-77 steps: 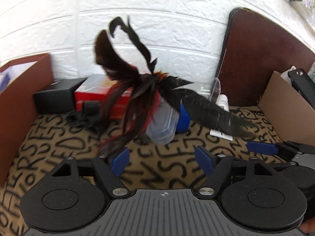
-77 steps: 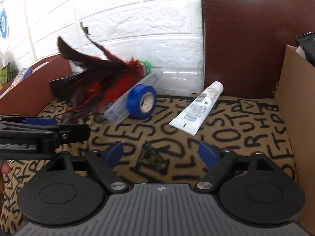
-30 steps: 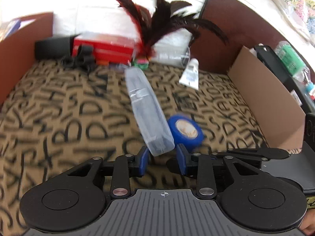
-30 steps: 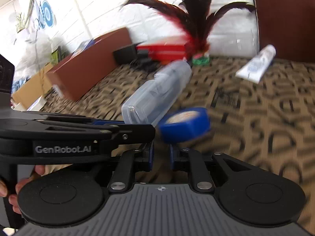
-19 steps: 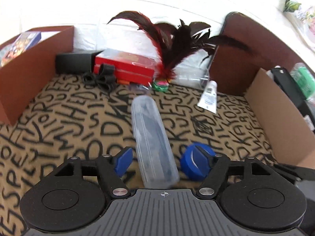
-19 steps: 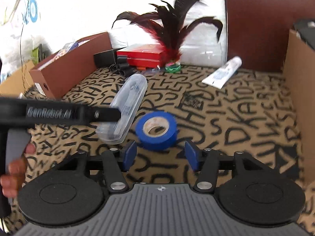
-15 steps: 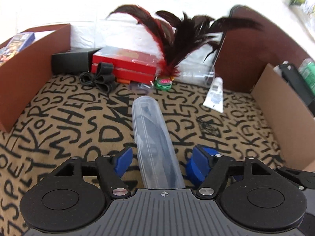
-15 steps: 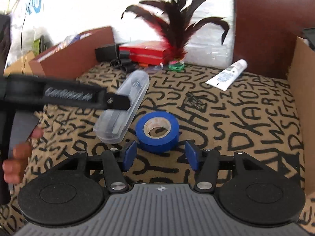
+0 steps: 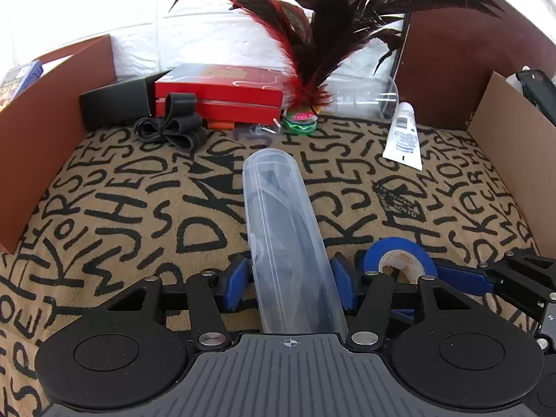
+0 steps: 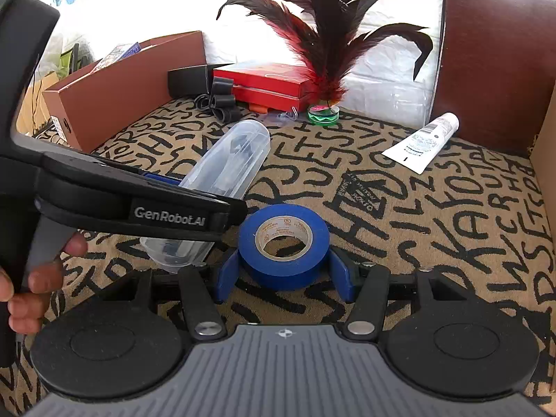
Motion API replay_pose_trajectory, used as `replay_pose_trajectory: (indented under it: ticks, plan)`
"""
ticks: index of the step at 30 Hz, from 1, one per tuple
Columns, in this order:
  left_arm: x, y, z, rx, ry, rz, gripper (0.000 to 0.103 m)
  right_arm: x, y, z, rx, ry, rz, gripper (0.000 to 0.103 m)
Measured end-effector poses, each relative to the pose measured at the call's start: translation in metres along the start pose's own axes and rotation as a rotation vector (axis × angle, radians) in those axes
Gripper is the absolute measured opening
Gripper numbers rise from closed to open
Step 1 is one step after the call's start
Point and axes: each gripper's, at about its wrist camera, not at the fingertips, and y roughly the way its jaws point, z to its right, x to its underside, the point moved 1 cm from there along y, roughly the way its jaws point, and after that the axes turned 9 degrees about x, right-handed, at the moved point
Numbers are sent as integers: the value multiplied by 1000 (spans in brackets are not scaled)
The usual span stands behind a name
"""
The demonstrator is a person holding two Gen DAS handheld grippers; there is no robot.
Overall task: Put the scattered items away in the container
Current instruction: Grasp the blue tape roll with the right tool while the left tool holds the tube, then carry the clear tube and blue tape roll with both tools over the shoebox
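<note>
A clear plastic case (image 9: 281, 229) with dark contents lies lengthwise on the lettered carpet (image 9: 139, 208). My left gripper (image 9: 291, 274) is closing on it, both blue pads touching its sides. In the right wrist view the case (image 10: 236, 153) runs under the left gripper's black arm (image 10: 139, 205). A blue tape roll (image 10: 283, 243) lies flat on the carpet between the pads of my right gripper (image 10: 283, 271). Those pads sit close against its sides without a clear squeeze. The tape (image 9: 399, 257) also shows beside the case.
At the back stand a red-and-black feather shuttlecock (image 9: 302, 118), a red box (image 9: 222, 90), a black box (image 9: 114, 102), black clips (image 9: 173, 128), a clear cup (image 9: 368, 100) and a white tube (image 9: 403, 135). A brown box (image 9: 52, 121) walls the left, cardboard (image 9: 514, 139) the right.
A second ago both grippers held the case and tape by their ends. They let go, the items settled on the carpet, and the pads now straddle each item's full width.
</note>
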Motion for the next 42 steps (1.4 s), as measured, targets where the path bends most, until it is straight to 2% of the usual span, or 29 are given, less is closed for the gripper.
replay_pose_trajectory:
  ticks: [2, 3, 5, 8, 11, 15, 20, 24, 32, 37, 42]
  plan:
    - [2, 1, 1, -4, 10, 2, 64, -1, 0, -1, 5, 3, 3, 61]
    - [3, 1, 3, -9, 25, -2, 56, -1, 1, -1, 7, 5, 5, 62]
    - [3, -1, 5, -13, 42, -9, 50, -2, 2, -1, 6, 4, 1, 62]
    - [4, -3, 3, -2, 34, -11, 50, -2, 1, 0, 4, 10, -3, 62]
    - [6, -2, 1, 9, 33, -6, 56, -3, 2, -1, 7, 7, -2, 62]
    - [6, -5, -1, 21, 44, -16, 47, -2, 5, -4, 16, -3, 6, 62]
    - [14, -20, -5, 37, 24, -15, 45, -1, 0, -5, 22, 16, 7, 62]
    - [18, -39, -11, 49, 2, 17, 45, -3, -9, -7, -15, 26, 11, 61]
    - [12, -90, -24, 34, 10, 109, 45, -20, -35, -29, -69, -19, 80, 61]
    - [1, -127, -36, 8, 19, 186, 45, -39, -48, -39, -110, -9, 104, 61]
    - [-14, -165, -58, -55, 30, 255, 45, -67, -59, -56, -156, -17, 141, 61]
